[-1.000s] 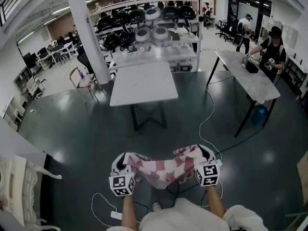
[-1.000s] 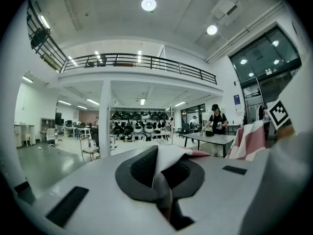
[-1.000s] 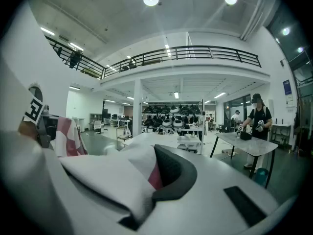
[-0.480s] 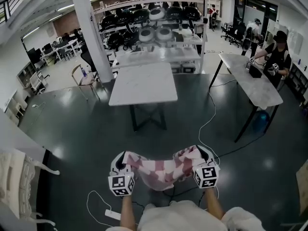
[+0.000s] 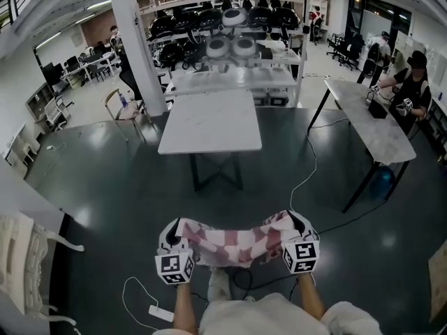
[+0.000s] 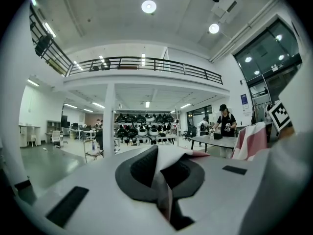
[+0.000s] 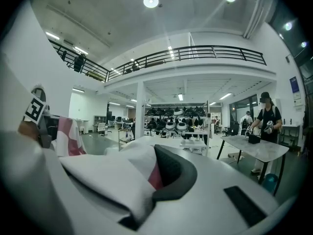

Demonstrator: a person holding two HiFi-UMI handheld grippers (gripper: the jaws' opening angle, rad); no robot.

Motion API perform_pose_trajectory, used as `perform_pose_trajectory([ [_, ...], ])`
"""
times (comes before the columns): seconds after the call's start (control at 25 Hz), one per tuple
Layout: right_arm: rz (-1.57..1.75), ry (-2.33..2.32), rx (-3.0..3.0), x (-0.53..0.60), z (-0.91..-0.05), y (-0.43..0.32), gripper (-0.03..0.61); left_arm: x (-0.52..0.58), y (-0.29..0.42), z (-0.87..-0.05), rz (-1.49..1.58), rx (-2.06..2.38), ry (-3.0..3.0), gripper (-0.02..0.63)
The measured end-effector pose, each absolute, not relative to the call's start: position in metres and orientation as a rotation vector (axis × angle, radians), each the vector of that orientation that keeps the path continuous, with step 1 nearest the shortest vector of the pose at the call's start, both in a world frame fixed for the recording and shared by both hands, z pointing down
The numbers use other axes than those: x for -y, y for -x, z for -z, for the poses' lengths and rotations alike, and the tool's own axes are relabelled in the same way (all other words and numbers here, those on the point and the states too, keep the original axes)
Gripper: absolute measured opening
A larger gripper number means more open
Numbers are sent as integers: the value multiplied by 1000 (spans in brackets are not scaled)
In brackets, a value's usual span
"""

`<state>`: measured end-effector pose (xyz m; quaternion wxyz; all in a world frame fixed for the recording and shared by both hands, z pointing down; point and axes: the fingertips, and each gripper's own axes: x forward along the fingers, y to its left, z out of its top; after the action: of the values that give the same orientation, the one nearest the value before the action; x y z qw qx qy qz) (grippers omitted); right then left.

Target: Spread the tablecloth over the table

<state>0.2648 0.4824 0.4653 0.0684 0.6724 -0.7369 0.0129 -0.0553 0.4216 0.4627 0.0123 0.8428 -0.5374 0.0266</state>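
The red-and-white checked tablecloth [image 5: 237,241] hangs bunched and sagging between both grippers, well short of the white table [image 5: 209,121]. Left gripper [image 5: 176,246] and right gripper [image 5: 299,237] each pinch a corner; the check pattern appears faded, though detail is poor.

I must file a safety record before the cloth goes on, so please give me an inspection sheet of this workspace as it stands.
Surface: white table, top bare.
Job's things: checked tablecloth, bunched, hanging between the grippers.
Clutter: nothing seen.
Grippers: left gripper and right gripper both shut on the tablecloth.
Cables: white cable on the floor right of the table; power strip near the wearer.
Surroundings: column, shelf rack, second table with a person.
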Motion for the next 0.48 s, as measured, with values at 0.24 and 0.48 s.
perform_pose_trajectory([
  [0.24, 5, -2044, 2213, -412, -460, -263, 14, -345, 52, -458, -28, 1646, -2667, 28],
  [0.48, 39, -2088, 2175, -313, -450, -244, 14, -236, 63, -449, 32, 1587, -2717, 28],
])
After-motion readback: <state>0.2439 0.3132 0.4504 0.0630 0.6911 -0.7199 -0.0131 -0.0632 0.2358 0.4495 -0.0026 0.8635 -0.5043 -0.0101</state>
